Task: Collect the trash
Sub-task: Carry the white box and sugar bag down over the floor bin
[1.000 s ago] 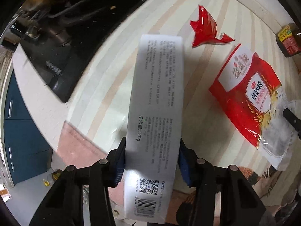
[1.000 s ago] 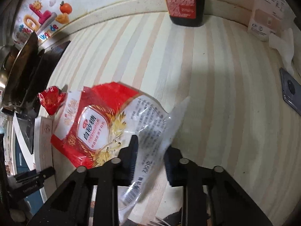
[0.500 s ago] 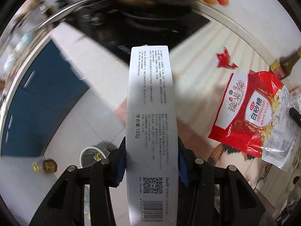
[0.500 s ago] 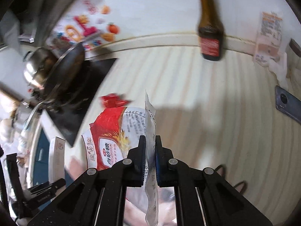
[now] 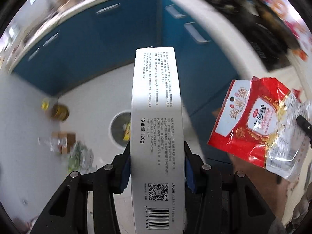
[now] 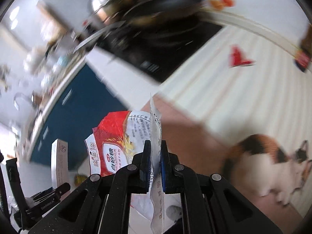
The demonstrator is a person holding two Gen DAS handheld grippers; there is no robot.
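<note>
White carton [image 5: 157, 136] sits clamped in the left claw [image 5: 157, 167] — the right claw [image 6: 155, 167] pinches the sugar bag [image 6: 117, 146].

A long white toothpaste box [image 5: 157, 136], printed with text, a QR code and a barcode, stands lengthwise between the left tongs [image 5: 157, 167], clamped at its sides. A crumpled red-and-clear sugar bag [image 6: 124, 146] hangs pinched by its transparent edge in the right tongs [image 6: 155, 161]. A red wrapper scrap [image 6: 238, 57] lies on the striped desk [image 6: 243, 89], well beyond them.
</note>
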